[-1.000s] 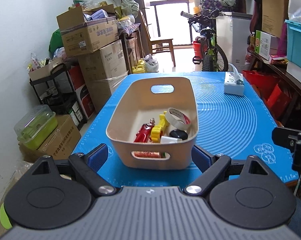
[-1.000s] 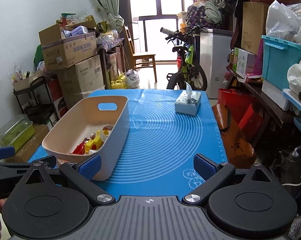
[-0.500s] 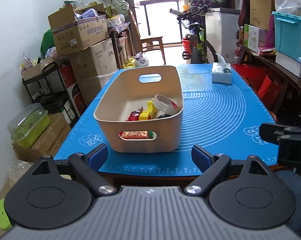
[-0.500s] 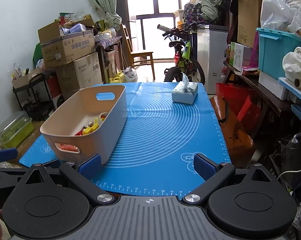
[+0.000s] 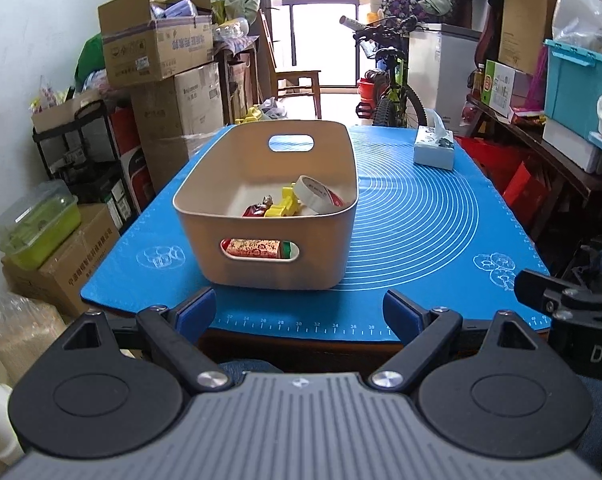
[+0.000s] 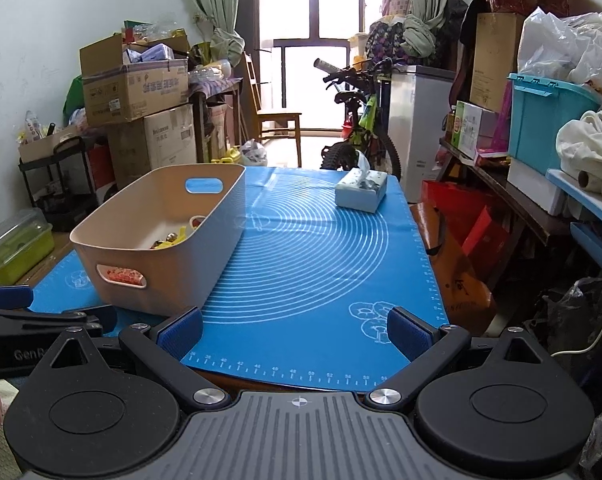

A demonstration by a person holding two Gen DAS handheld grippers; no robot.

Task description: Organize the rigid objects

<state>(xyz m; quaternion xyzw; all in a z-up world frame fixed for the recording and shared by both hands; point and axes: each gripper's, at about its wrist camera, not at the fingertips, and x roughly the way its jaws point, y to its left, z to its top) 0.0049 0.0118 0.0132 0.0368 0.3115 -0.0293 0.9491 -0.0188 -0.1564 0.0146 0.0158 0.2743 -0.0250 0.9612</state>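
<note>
Hovering wide open and empty: left tool [image 5: 299,314], right tool [image 6: 293,334]. Risking nudging the beige plastic basket [image 5: 261,196] off the blue-matted desk [image 5: 421,220], judging by closeness to the edge.

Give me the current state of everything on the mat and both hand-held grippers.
Left hand-held gripper: open, empty.
Right hand-held gripper: open, empty.
Beige bin: upright on mat, holding items.
Tape roll: in bin, tilted.
Yellow toy: in bin.
Tissue box: on mat, tissue sticking up.
</note>
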